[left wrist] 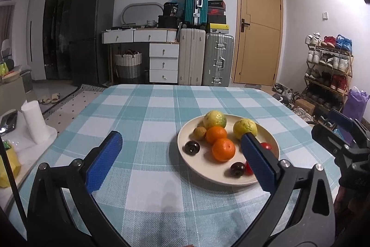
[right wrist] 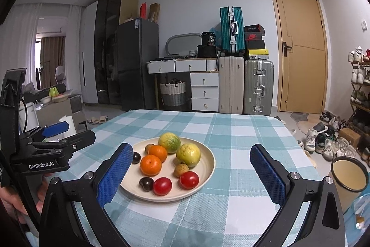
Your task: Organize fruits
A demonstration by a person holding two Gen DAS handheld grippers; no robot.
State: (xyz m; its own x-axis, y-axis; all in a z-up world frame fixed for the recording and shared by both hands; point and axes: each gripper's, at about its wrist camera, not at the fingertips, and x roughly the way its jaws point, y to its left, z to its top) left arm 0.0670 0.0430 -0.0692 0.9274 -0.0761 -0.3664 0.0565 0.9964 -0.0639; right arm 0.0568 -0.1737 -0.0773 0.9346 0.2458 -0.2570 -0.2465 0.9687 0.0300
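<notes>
A cream plate (left wrist: 208, 171) (right wrist: 205, 168) sits on the checked tablecloth. It holds two oranges (left wrist: 223, 149) (right wrist: 150, 164), two yellow-green citrus fruits (left wrist: 214, 119) (right wrist: 188, 154), two red tomatoes (right wrist: 189, 179), two dark round fruits (left wrist: 192, 147) (right wrist: 146, 183) and small brown fruits (left wrist: 199, 133) (right wrist: 181, 170). My left gripper (left wrist: 180, 147) is open above the cloth, its right finger in front of the plate's right side. My right gripper (right wrist: 192, 161) is open, with the plate seen between its fingers. Neither holds anything. The left gripper (right wrist: 55, 129) also shows at the far left of the right wrist view.
A cream enamel mug (right wrist: 349, 175) stands at the table's right edge. White foam pieces (left wrist: 34, 122) lie left of the table. Behind are drawers (left wrist: 163, 57), suitcases (left wrist: 207, 57), a fridge (left wrist: 89, 36), a door (left wrist: 259, 24) and a shoe rack (left wrist: 328, 68).
</notes>
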